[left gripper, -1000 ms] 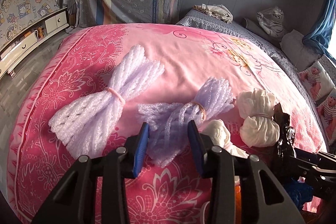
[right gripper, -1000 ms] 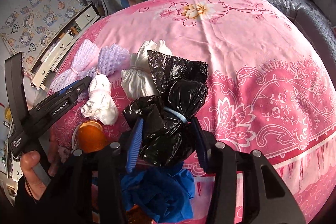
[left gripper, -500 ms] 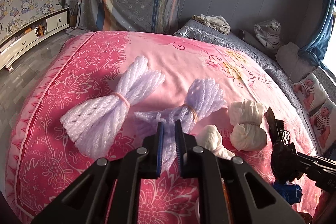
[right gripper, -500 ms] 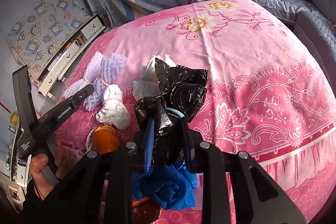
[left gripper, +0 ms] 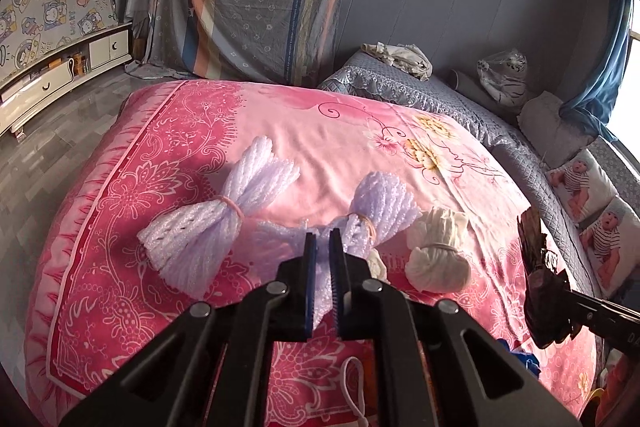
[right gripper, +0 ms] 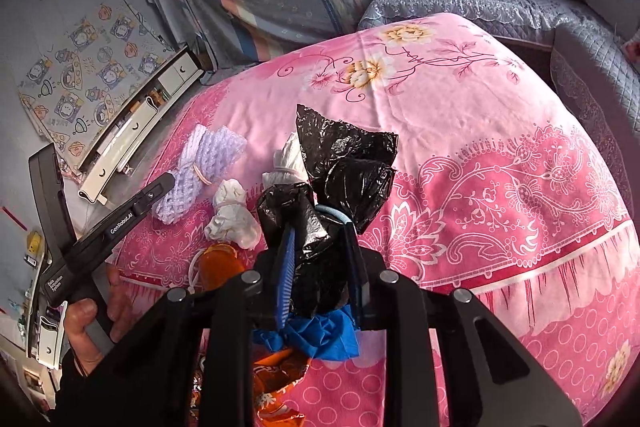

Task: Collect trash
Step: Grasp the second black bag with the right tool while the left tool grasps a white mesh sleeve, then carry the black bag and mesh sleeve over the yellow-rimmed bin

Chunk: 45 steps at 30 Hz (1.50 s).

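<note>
My left gripper (left gripper: 322,247) is shut on the near end of a lilac foam-net bundle (left gripper: 380,211) tied with a rubber band, raised off the pink bedspread (left gripper: 320,131); the bundle also shows in the right wrist view (right gripper: 200,171). A second lilac bundle (left gripper: 224,211) lies to its left. My right gripper (right gripper: 318,231) is shut on a black plastic bag (right gripper: 344,167), which also shows in the left wrist view (left gripper: 538,267). Two white tied bundles (left gripper: 438,251) (right gripper: 234,217) lie between the grippers.
An orange bag (right gripper: 220,263) and blue plastic (right gripper: 316,335) hang at the bed's near edge below my right gripper. A grey quilted bed (left gripper: 460,99) with pillows lies behind. A white drawer unit (left gripper: 60,75) stands on the floor at left.
My left gripper closed on the lilac bundle and lifted upward. My right gripper closed on the black bag and rose with it.
</note>
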Motion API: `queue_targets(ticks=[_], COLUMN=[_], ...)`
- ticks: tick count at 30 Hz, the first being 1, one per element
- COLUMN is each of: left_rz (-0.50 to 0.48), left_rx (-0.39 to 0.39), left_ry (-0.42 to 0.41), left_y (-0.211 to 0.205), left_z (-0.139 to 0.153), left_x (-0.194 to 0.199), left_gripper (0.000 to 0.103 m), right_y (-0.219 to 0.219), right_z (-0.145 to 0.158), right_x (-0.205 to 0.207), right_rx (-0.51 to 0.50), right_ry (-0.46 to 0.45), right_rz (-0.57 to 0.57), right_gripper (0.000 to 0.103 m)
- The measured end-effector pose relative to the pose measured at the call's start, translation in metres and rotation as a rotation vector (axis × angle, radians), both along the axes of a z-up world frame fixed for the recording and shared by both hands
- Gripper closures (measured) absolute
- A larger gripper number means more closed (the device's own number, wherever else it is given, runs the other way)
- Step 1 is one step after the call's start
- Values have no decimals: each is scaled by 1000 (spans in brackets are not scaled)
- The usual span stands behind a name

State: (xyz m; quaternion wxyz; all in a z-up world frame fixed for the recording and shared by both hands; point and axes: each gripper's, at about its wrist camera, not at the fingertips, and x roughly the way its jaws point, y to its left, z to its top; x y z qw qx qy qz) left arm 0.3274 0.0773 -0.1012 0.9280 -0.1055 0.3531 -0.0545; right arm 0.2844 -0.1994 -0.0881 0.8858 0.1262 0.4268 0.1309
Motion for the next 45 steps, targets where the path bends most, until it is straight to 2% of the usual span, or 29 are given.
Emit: queue_targets(ticks=[10, 25, 38, 45], left_rz=[-29, -153, -267, -364], left_rx=[-5, -13, -17, -30], left_ry=[-50, -147, -203, -220], left_y=[-13, -72, -120, -154], left_z=[34, 87, 117, 126], left_x=[-19, -55, -85, -103], left_gripper=[97, 97, 97, 97], right_y=[-20, -65, -107, -138], right_z=[34, 83, 109, 114], right_x=[-24, -71, -115, -143], right_rx=[18, -1, -33, -49], right_ry=[-74, -179, -240, -248], right_rz=[-33, -107, -189, -248], right_gripper=[82, 82, 81, 82])
